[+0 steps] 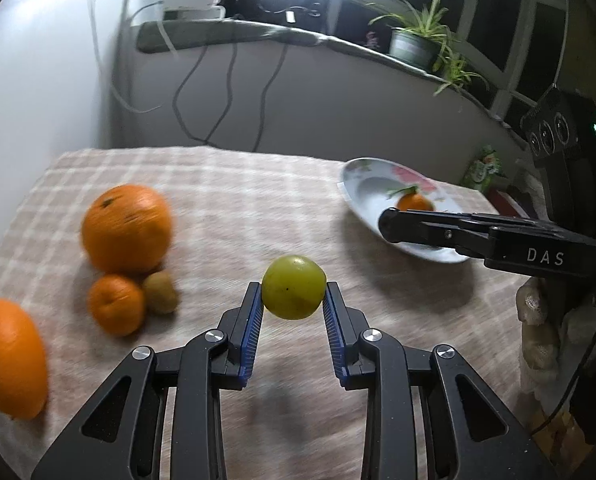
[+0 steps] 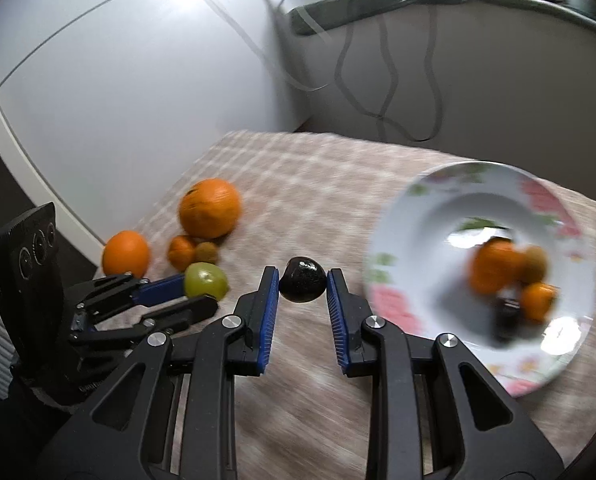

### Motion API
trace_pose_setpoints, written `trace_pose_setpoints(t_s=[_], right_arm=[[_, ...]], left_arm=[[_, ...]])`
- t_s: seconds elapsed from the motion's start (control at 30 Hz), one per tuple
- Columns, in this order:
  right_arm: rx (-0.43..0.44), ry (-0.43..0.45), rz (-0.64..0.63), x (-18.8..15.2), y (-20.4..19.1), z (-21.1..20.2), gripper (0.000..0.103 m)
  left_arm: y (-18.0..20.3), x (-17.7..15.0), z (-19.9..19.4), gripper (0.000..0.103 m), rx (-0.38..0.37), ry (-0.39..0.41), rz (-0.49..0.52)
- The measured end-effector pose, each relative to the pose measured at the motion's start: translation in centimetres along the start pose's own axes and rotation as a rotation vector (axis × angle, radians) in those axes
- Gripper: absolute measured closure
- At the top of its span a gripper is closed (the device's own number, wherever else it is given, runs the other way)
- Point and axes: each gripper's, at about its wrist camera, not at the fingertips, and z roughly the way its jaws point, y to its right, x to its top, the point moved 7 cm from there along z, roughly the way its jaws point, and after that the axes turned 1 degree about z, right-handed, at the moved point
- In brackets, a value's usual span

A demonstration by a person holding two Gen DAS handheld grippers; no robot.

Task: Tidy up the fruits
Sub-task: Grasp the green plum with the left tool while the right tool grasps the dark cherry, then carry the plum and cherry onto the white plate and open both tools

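My left gripper (image 1: 293, 289) is shut on a green round fruit (image 1: 293, 287), held above the checked tablecloth; it also shows in the right wrist view (image 2: 205, 279). My right gripper (image 2: 302, 278) is shut on a dark, almost black fruit (image 2: 302, 279), just left of the floral plate (image 2: 414, 216). The plate holds an orange (image 2: 494, 266), a small mandarin (image 2: 538, 300), a kiwi (image 2: 536, 264) and a dark fruit (image 2: 506, 320). On the cloth to the left lie a large orange (image 1: 126, 228), a small mandarin (image 1: 116, 304), a kiwi (image 1: 161, 293) and another orange (image 1: 12, 358).
The table with the checked cloth (image 1: 234, 208) stands against a white wall, with cables (image 1: 218, 92) hanging behind it. A windowsill holds a potted plant (image 1: 416, 38) and a power strip (image 1: 192, 0). The right gripper's body (image 1: 498, 240) reaches over the plate (image 1: 362, 184).
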Motion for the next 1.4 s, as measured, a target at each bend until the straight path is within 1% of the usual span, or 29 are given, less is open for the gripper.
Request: trace_pose_setpoints(t_s=[0.13, 0.3, 0.47, 0.77, 1.07, 1.4], right_arm=[[-0.067, 0.031, 0.019, -0.5, 2.8, -2.1, 0.077], [-0.157, 0.046, 0.018, -1.2, 5.4, -3.6, 0.077], [-0.211, 0.057, 0.023, -1.8, 7.3, -4.5, 0.077], [-0.249, 0.058, 0.044, -2.5, 9.5, -5.1, 0.077], [-0.262, 0.046, 0.04, -2.7, 9.9, -4.5, 0.077], [-0.271, 0.04, 0.037, -2.7, 10.1, -4.2, 0.077]], left_arm=[[2.4, 0.7, 0.8, 0.074, -0.033, 0.002, 0.029], [5.4, 1.4, 2.1, 0.074, -0.068, -0.003, 0.071], [8.1, 2.3, 3.4, 0.074, -0.1, -0.004, 0.105], [11.1, 3.4, 5.7, 0.074, -0.135, -0.018, 0.151], [11.5, 3.7, 7.3, 0.074, -0.134, -0.037, 0.149], [11.9, 3.7, 8.0, 0.074, -0.138, -0.045, 0.157]])
